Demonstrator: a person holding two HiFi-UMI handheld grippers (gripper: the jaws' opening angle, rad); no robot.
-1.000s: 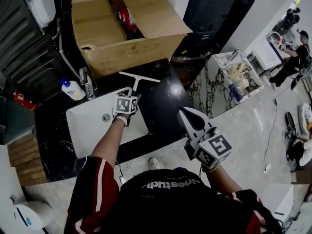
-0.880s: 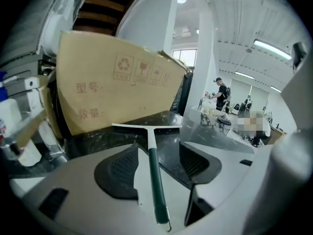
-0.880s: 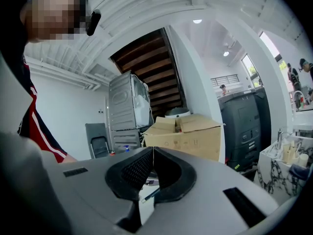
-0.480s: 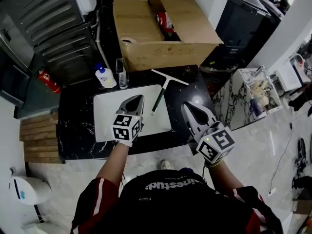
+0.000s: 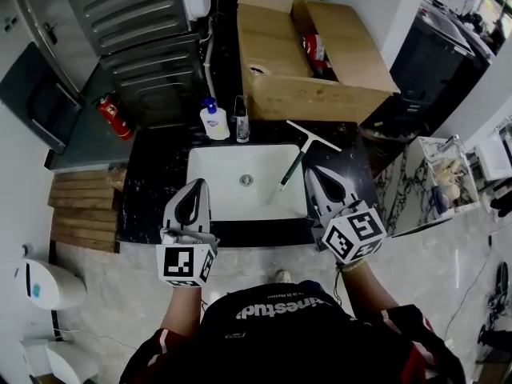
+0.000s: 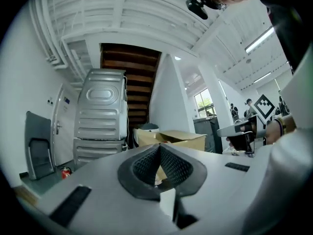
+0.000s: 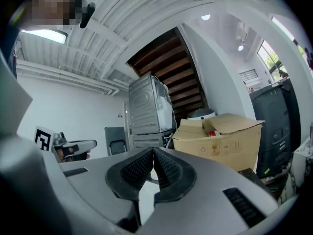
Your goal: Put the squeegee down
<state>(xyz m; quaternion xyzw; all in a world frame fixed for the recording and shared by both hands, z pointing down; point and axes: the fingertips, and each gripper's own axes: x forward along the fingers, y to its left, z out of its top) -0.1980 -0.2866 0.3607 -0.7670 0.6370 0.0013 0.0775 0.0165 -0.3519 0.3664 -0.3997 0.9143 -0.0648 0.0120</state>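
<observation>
Left gripper was clenched on nothing, its jaws pressed together in the left gripper view and pointing roughly level over the near left part of the white sink. The right gripper was likewise closed and empty, held at the near right corner of the sink.

The squeegee lay released between and beyond them, well apart from the left gripper and just beside the tip of the right one. Its blade rested on the black worktop at the sink's far right corner, and its dark handle slanted down over the basin's right side.

Farther back stood an open cardboard box. A soap bottle with a blue pump stood at the sink's far edge, and a red fire extinguisher lay to the far left.
</observation>
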